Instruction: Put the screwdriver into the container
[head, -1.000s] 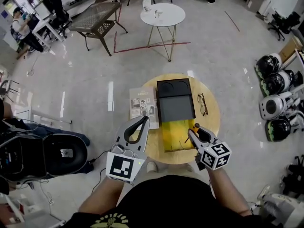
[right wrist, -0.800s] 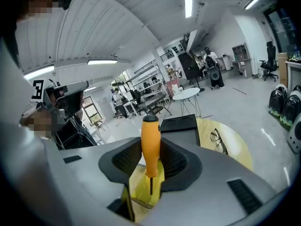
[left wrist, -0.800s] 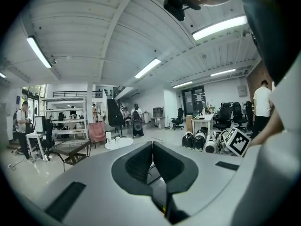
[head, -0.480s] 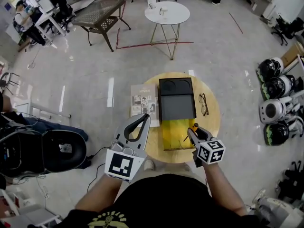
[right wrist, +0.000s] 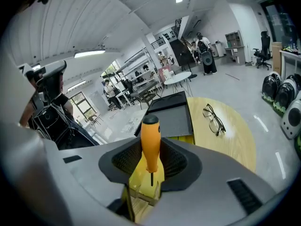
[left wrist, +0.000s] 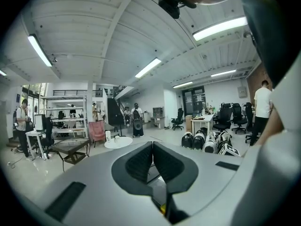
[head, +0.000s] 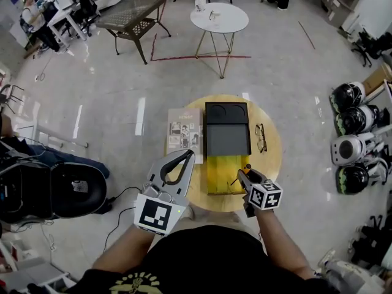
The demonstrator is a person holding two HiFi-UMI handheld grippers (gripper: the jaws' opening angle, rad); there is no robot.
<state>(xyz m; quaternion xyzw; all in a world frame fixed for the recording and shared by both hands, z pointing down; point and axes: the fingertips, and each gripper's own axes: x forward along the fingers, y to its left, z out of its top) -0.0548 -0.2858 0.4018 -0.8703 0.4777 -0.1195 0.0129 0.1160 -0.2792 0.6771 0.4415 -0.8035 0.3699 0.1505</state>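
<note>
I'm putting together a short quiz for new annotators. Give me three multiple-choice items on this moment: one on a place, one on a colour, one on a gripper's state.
1. On which side of the black tray do the glasses lie?
A. its left
B. its right
C. on top of it

2. What colour is the handle of the screwdriver?
A. orange
B. blue
C. green

3. What state is the left gripper in?
A. wide open
B. shut on the screwdriver
C. shut, with nothing in it

Answers:
1. B: the head view shows them on the bare table, to the right of the tray.
2. A: the right gripper clamps an orange handle, as the right gripper view shows.
3. C: in the left gripper view the jaws meet with nothing between them.
</note>
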